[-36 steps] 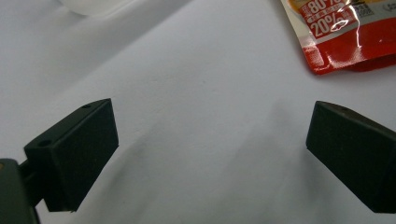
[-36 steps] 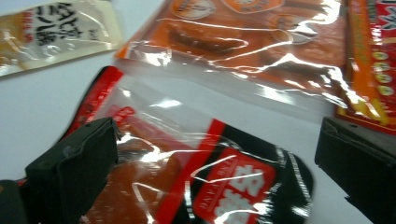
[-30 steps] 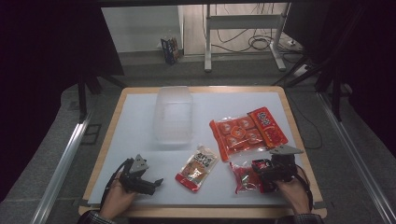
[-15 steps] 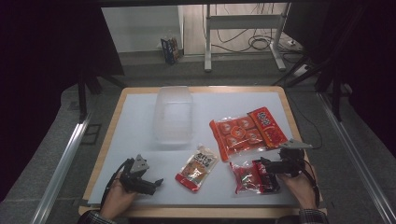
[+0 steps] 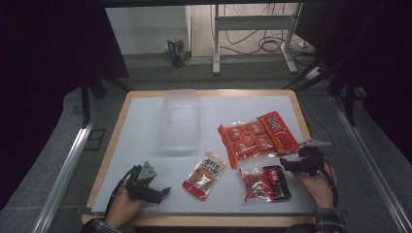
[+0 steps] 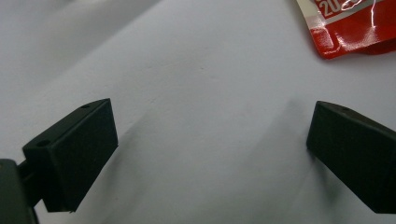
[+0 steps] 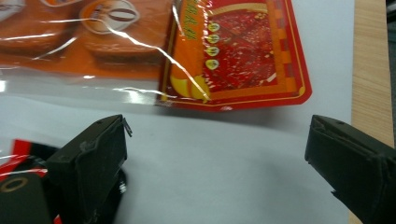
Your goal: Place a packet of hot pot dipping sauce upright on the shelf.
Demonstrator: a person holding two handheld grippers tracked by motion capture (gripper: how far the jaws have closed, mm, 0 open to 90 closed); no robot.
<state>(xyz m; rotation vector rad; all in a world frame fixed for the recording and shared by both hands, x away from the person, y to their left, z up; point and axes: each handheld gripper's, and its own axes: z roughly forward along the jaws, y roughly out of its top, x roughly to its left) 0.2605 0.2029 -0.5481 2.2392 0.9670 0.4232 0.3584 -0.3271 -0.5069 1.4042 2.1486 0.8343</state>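
Observation:
My left gripper (image 5: 163, 191) rests on the white mat near the front left, open, with bare mat between its jaws (image 6: 210, 140). A corner of a small red snack pack (image 6: 355, 28) lies ahead of it, at mid-front in the high view (image 5: 205, 174). My right gripper (image 5: 287, 164) sits at the right, just past the dark red packet (image 5: 265, 183). It is open (image 7: 217, 149); its jaws have just been closing a little, with only mat between them. The large orange-red biscuit pack (image 7: 233, 56) lies just ahead of it.
A clear plastic tub (image 5: 180, 119) stands at the back centre of the mat. The large biscuit pack (image 5: 256, 137) lies right of centre. The wooden table edge (image 7: 371, 70) runs close beside the right gripper. The dark red packet's edge (image 7: 18, 158) is beside its left jaw.
The right hand has slid right and a little away, off the dark red packet toward the table's right edge. The left hand has stayed put.

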